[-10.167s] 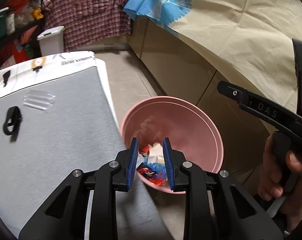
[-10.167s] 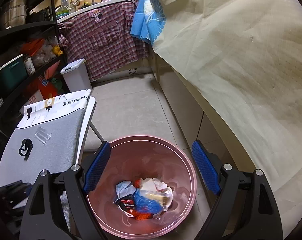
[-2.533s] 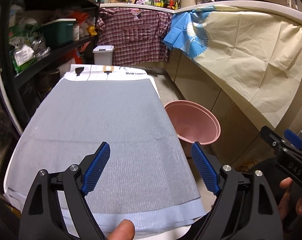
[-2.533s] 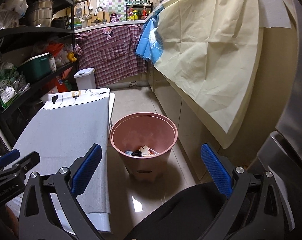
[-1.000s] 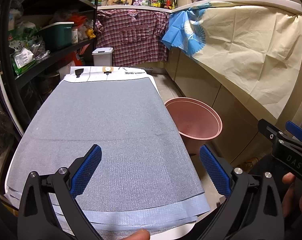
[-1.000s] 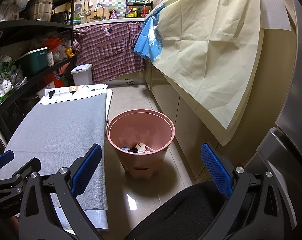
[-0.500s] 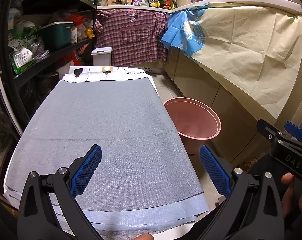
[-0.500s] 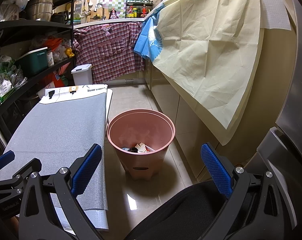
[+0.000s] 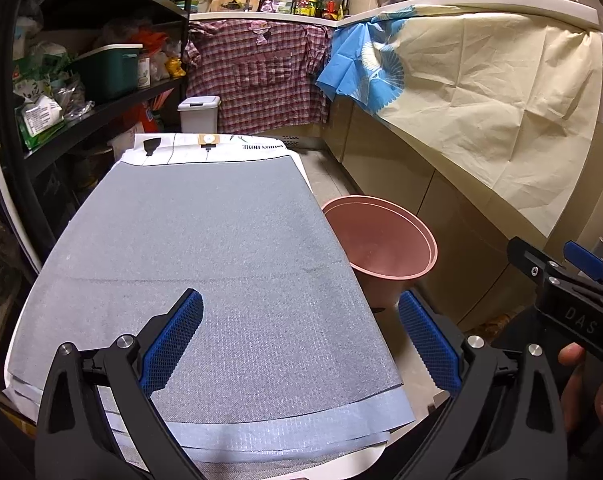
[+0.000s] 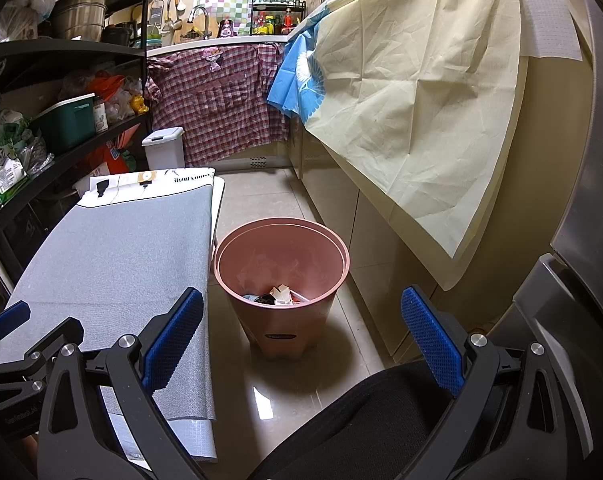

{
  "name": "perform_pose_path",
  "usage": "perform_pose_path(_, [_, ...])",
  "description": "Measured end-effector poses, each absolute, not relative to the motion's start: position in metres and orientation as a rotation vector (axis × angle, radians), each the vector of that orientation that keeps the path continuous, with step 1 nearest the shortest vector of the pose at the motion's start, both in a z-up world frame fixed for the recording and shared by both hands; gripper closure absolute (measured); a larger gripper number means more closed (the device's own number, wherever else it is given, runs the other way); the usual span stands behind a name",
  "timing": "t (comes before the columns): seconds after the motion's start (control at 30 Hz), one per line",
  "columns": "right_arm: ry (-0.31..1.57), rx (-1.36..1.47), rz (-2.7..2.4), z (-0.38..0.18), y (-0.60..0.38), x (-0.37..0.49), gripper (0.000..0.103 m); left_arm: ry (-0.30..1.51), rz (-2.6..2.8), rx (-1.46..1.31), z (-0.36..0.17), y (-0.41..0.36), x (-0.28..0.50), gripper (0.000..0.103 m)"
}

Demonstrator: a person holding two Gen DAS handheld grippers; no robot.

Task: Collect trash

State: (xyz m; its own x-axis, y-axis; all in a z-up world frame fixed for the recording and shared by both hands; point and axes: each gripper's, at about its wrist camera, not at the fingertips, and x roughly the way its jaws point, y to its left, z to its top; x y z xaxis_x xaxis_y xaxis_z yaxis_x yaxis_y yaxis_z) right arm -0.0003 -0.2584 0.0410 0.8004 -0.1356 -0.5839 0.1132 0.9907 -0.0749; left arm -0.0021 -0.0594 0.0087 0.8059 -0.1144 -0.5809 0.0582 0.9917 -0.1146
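Note:
A pink waste bin [image 10: 281, 280] stands on the tiled floor to the right of the table, with several pieces of trash [image 10: 277, 297] in its bottom. It also shows in the left wrist view [image 9: 381, 248]. My left gripper [image 9: 301, 340] is open and empty above the near end of the grey table mat [image 9: 205, 240], which is bare. My right gripper [image 10: 301, 340] is open and empty, held back from the bin and above the floor. The right gripper body also shows at the right edge of the left wrist view [image 9: 569, 276].
A black shelf rack [image 9: 61, 80] with boxes and bags runs along the left. A small white lidded bin [image 9: 199, 112] stands beyond the table. Cabinets draped with a beige sheet [image 10: 421, 100] line the right. A black chair seat [image 10: 361, 432] is under the right gripper.
Over the last second almost nothing moved. Since 10 seconds ago both grippers pulled back from over the bin, the left one opened, and the mat's black and clear items are gone.

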Motion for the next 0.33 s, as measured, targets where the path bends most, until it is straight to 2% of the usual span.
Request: perform_pose_path(0.33, [0.636, -0.034, -0.136, 0.0388, -0.2587, 0.0002, 0.006, 0.637, -0.076, -0.104, 0.0093, -0.0571, -0.0010, 0.008])
